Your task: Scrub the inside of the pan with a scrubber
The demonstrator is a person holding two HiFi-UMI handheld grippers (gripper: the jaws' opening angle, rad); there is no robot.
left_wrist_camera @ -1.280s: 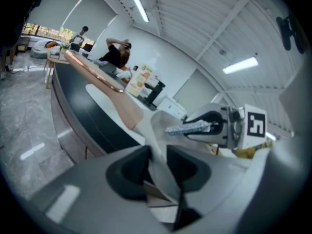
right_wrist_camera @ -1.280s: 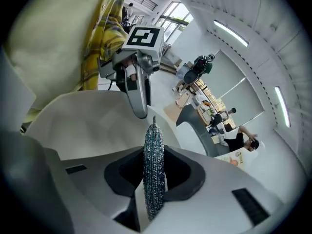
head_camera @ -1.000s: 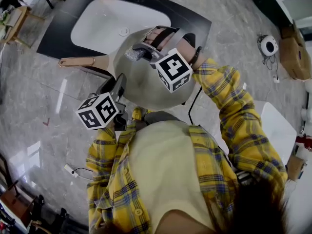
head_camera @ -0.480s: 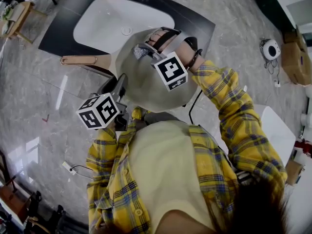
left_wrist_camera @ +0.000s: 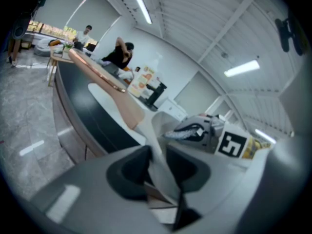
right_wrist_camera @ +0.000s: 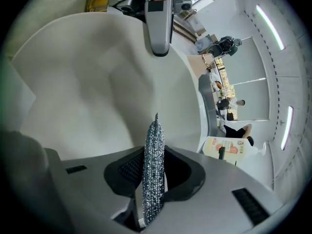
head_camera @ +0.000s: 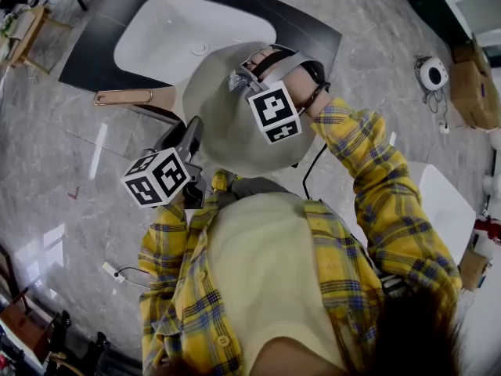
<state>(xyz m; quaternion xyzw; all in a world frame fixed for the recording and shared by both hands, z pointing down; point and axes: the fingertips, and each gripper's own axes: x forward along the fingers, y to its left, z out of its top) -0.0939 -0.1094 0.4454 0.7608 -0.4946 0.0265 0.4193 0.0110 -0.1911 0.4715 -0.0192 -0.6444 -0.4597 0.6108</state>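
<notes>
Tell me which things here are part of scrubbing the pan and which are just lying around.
In the job:
pan, gripped at its rim by the left gripper
scrubber, clamped in the right gripper, inside the pan

Lying about:
white basin
round white device on the floor
cardboard box
floor cable

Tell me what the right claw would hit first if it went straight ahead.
Most likely the pale inner wall of the pan. The right claw is shut on the scrubber, whose tip leads and would touch first; how near it is, I can't tell.
</notes>
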